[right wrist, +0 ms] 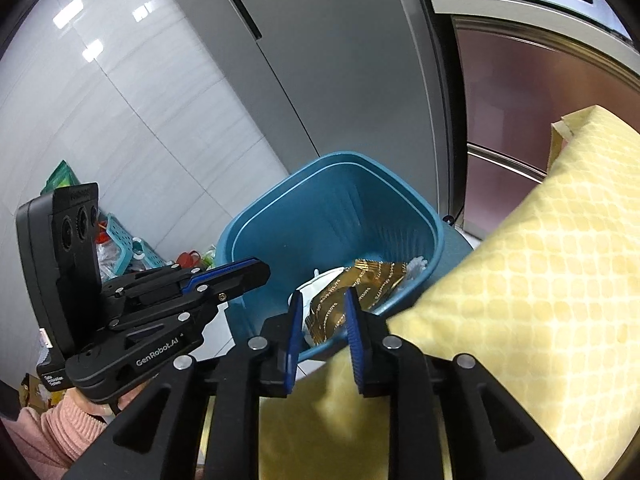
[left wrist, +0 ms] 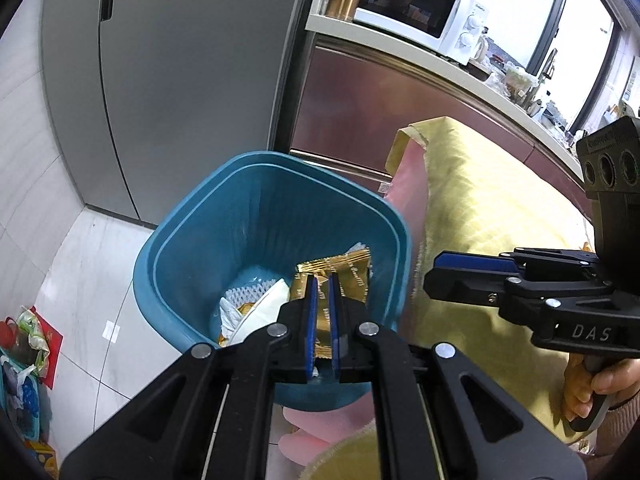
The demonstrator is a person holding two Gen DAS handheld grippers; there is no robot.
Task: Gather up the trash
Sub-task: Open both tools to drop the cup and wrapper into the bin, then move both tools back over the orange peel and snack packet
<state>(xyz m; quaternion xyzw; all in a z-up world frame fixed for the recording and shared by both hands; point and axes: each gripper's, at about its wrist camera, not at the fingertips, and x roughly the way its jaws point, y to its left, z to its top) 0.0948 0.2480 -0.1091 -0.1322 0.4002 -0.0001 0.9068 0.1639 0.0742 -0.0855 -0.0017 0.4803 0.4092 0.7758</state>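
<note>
Left gripper [left wrist: 323, 312] hides gold wrapper [left wrist: 336, 276] bottom.

The square plastic bin [left wrist: 256, 216] is teal-blue; the crinkled foil wrapper [left wrist: 340, 276] inside is gold with pale lettering; the quilted cloth [right wrist: 540, 280] on the right is yellow check.

Daylight blows out the window [left wrist: 504, 8]; ceiling lights glare on wall tiles [right wrist: 96, 48]; fisheye edges bend, darken.
</note>
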